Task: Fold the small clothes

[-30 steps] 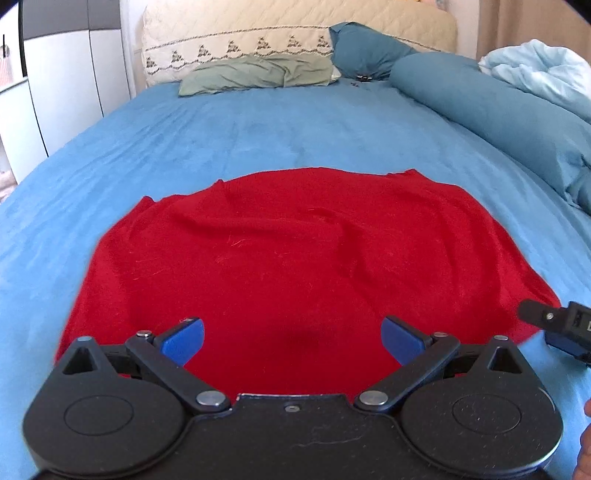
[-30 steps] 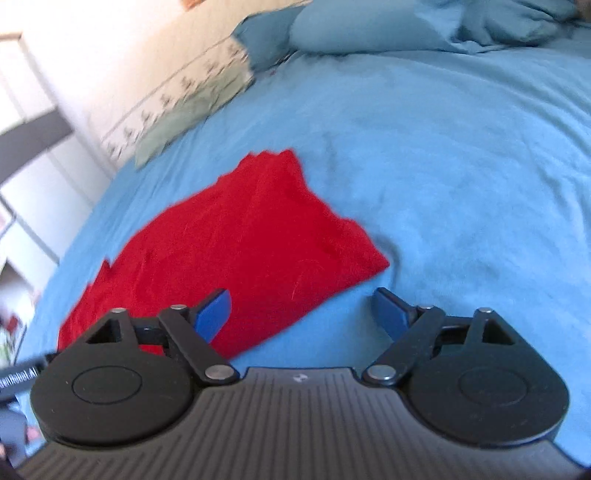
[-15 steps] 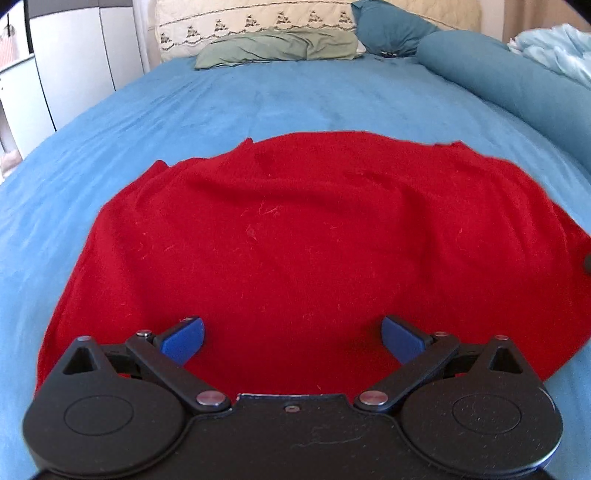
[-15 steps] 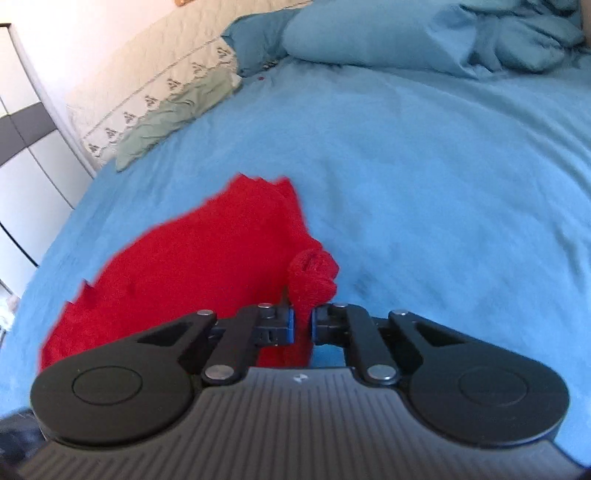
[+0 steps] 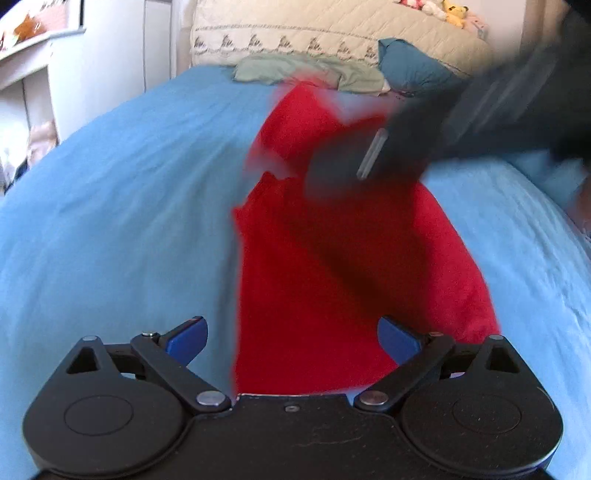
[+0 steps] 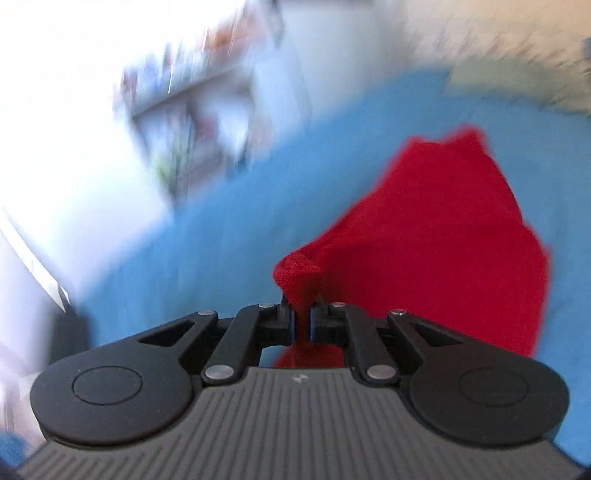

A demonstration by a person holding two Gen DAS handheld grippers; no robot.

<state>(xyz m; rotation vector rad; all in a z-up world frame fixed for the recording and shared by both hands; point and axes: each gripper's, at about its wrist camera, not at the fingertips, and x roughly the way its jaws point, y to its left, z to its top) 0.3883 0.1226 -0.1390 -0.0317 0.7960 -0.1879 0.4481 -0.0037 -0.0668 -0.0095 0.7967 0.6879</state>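
A red garment (image 5: 332, 266) lies on the blue bed sheet (image 5: 110, 206). My left gripper (image 5: 293, 338) is open and empty, low over the garment's near edge. My right gripper (image 6: 303, 319) is shut on a bunched corner of the red garment (image 6: 443, 236) and holds it lifted above the bed. In the left wrist view the right gripper (image 5: 369, 155) shows as a blurred dark shape carrying the raised red corner across the far part of the garment.
Pillows (image 5: 306, 70) and a cream quilted headboard (image 5: 332, 33) are at the far end of the bed. White cabinets (image 5: 110, 55) and shelves stand to the left. The right wrist view is heavily motion-blurred.
My right gripper, shut on the garment's corner, has lifted and swung it leftward over the garment, folding it narrower. My left gripper stayed open and shifted toward the garment's left edge.
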